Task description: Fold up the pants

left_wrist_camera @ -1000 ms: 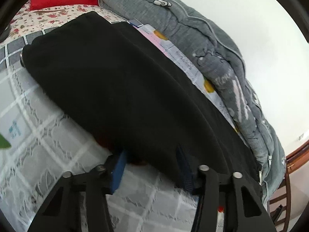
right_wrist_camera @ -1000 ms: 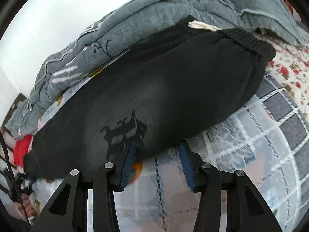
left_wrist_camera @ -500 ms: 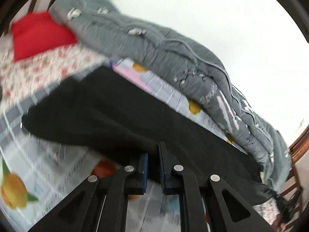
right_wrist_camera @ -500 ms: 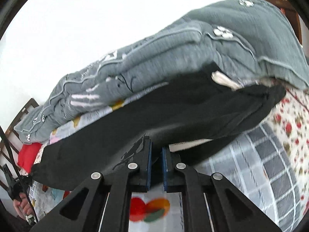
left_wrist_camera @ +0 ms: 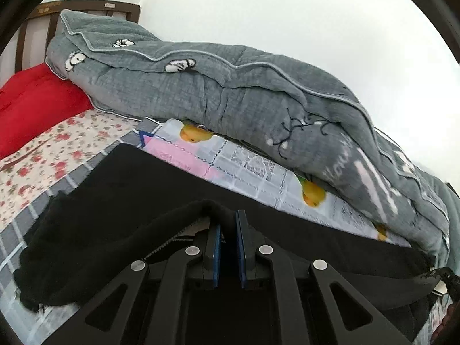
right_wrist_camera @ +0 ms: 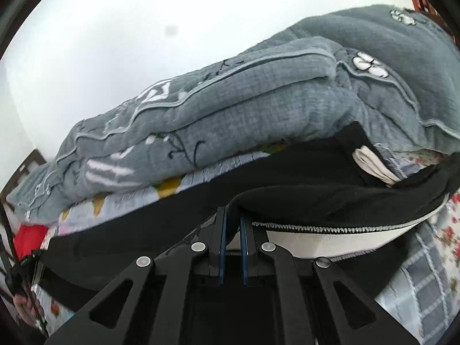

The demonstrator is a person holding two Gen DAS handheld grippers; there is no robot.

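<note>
The black fleece-lined pants (left_wrist_camera: 178,189) lay lengthwise across the bed, on the pale checked sheet printed with oranges (left_wrist_camera: 258,169), with their near edge pulled up off it at two places. In the left wrist view your left tongs (left_wrist_camera: 228,227) were pinched together on a raised fold of that black cloth, the blue pads pressing it from both sides, and the cloth draped away from the grip down to the left. In the right wrist view your right tongs (right_wrist_camera: 232,224) were likewise clamped on the lifted edge of the pants; there the fabric was turned back enough to show a white inner band (right_wrist_camera: 330,237) edged with zigzag stitching, running off to the right. A white drawstring end (right_wrist_camera: 371,162) poked out by the waist at the far right of that view. Just behind the pants, touching the sheet, sat a thick grey quilted duvet (left_wrist_camera: 230,95) with white flower patches and a piped edge, rolled along the far side of the bed. To the left of it in the left view were a red pillow (left_wrist_camera: 31,100) and a cream sheet with red flowers (left_wrist_camera: 43,155), bordered by a grey checked strip. A dark wooden headboard (left_wrist_camera: 86,7) stood behind, against a plain white wall (left_wrist_camera: 287,14). Both views were slightly blurred.
</note>
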